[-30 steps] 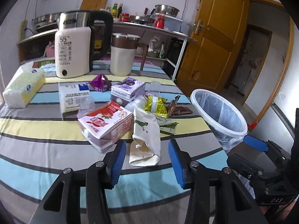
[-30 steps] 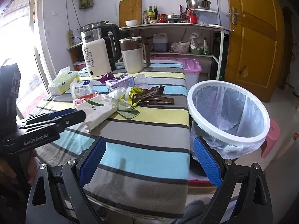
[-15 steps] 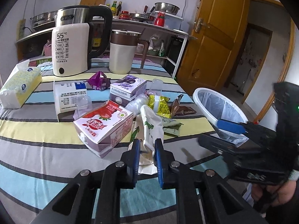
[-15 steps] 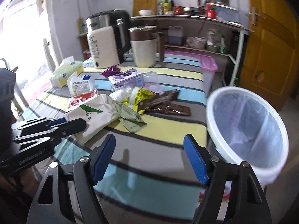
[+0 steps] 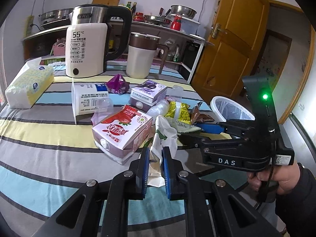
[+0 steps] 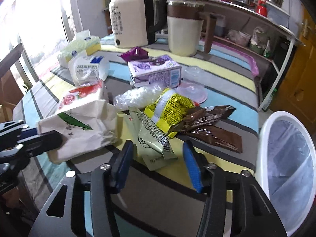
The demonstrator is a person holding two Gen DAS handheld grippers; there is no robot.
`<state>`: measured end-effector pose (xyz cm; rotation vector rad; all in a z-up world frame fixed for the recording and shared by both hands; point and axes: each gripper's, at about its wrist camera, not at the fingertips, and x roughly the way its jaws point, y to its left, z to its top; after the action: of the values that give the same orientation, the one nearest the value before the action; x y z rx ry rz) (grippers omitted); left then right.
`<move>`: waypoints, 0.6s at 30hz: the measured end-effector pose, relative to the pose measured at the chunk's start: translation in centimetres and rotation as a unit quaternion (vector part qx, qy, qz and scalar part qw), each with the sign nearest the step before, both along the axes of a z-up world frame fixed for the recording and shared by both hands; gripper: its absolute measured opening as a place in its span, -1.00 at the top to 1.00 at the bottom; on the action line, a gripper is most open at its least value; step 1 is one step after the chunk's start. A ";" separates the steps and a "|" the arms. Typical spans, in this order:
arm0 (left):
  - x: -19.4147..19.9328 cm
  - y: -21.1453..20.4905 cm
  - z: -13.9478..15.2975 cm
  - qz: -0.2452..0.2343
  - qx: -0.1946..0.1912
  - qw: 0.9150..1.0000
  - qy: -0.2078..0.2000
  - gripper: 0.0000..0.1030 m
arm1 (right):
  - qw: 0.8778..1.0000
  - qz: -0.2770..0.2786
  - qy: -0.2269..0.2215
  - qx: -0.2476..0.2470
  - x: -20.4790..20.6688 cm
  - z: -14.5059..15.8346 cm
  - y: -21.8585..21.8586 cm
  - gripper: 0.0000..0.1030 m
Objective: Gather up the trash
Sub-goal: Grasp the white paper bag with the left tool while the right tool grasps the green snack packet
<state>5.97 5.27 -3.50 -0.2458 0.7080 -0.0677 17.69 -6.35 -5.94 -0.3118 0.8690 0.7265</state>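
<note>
Since a second ago the left hand-held gripper (image 5: 154, 163) has clamped onto the white paper bag (image 5: 165, 136) on the counter (image 5: 49, 138); the right hand-held gripper (image 6: 158, 158), apart, straddles the green wrapper (image 6: 152, 138) (bin (image 6: 286, 167) at 3 o'clock).

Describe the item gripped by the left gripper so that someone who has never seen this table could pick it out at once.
Start at the striped table and find the litter heap at its middle. At the heap's near edge, right of the strawberry milk carton, lies a crumpled white paper bag, pinched by the left gripper. Unlike its glossy neighbours, it is matt white with green leaf prints.
</note>
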 end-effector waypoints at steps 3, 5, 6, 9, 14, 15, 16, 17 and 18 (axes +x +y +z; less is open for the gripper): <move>-0.1 0.0 0.0 0.001 0.000 1.000 0.001 0.74 | 1.000 0.003 0.001 0.003 -0.2 0.1 -0.2 0.29; -0.2 -0.2 0.0 0.000 0.002 1.000 0.000 0.74 | 1.000 0.001 0.004 0.010 -0.5 0.3 -0.5 0.39; -0.3 -0.3 0.0 -0.001 0.002 1.000 0.000 0.74 | 1.000 0.001 0.007 0.015 -0.7 0.4 -0.6 0.45; -0.6 -0.7 0.3 -0.002 0.004 1.000 -0.002 0.75 | 1.000 -0.002 0.004 0.022 -1.6 0.5 -0.9 0.51; -1.2 -1.2 0.7 -0.004 0.007 1.000 -0.006 0.75 | 0.999 -0.012 0.006 0.043 -3.0 0.9 -1.9 0.52; -1.2 -1.2 0.8 -0.005 0.008 1.000 -0.006 0.75 | 0.999 -0.015 0.008 0.049 -3.4 1.0 -2.2 0.52; -1.3 -1.4 0.9 -0.005 0.008 1.000 -0.007 0.75 | 0.998 -0.017 0.009 0.053 -3.6 1.1 -2.5 0.52; -1.4 -1.5 1.0 -0.006 0.009 1.000 -0.008 0.75 | 0.998 -0.020 0.010 0.059 -4.0 1.2 -2.8 0.52; -1.4 -1.6 1.1 -0.007 0.010 1.000 -0.008 0.75 | 0.998 -0.024 0.012 0.064 -4.3 1.2 -3.2 0.52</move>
<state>4.57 3.66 -2.40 -0.2215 0.6933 -0.0762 13.35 -9.59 -4.72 -0.1680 0.8459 0.7385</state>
